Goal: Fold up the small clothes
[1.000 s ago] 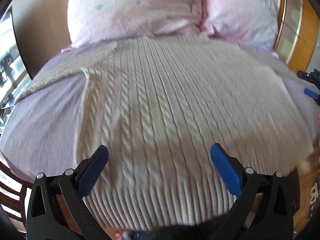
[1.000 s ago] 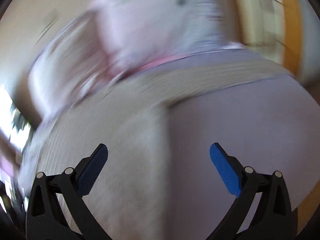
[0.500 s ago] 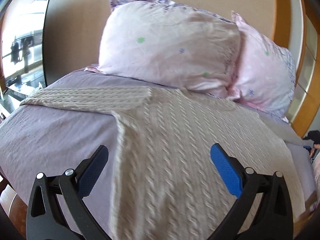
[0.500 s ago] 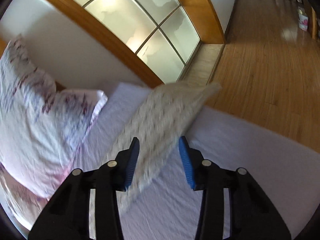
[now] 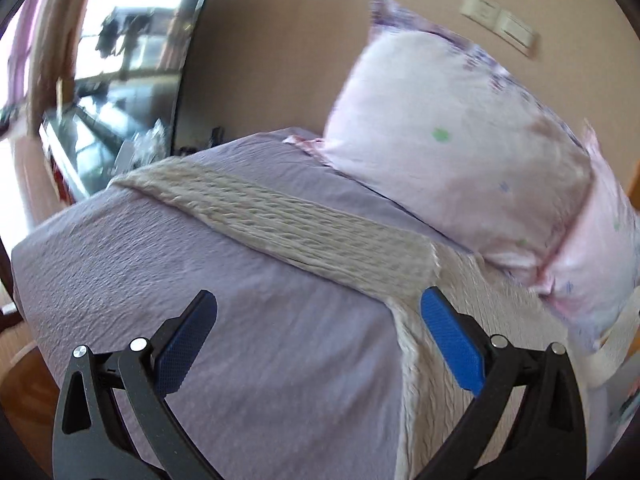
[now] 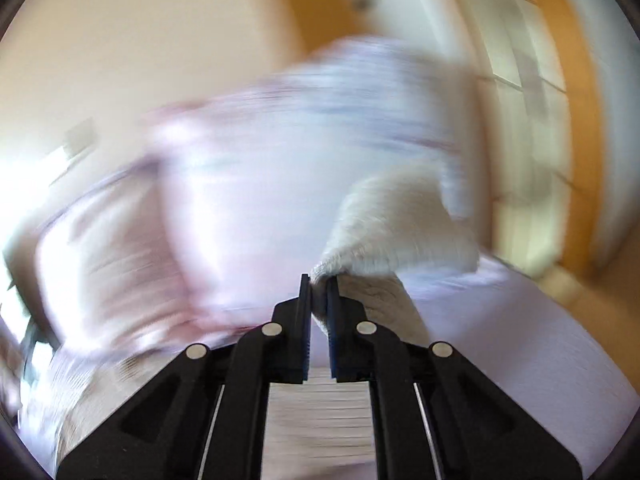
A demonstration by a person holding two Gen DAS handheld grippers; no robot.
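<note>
A cream cable-knit sweater (image 5: 472, 312) lies flat on the lilac bedsheet (image 5: 248, 320). Its left sleeve (image 5: 288, 228) stretches out toward the bed's left edge. My left gripper (image 5: 318, 316) is open and empty, hovering over the sheet just below that sleeve, near the armpit. My right gripper (image 6: 319, 280) is shut on the cuff end of the right sleeve (image 6: 392, 232) and holds it lifted off the bed; this view is motion-blurred.
Two pink pillows (image 5: 460, 140) lean against the beige wall at the head of the bed. A window (image 5: 100, 60) is at the left. Wooden floor (image 5: 24, 400) lies beyond the bed's left edge. Orange-framed sliding doors (image 6: 560, 120) stand at the right.
My left gripper swung left from the sweater's body toward the left sleeve. My right gripper closed on the right sleeve's cuff and lifted it, swinging toward the pillows.
</note>
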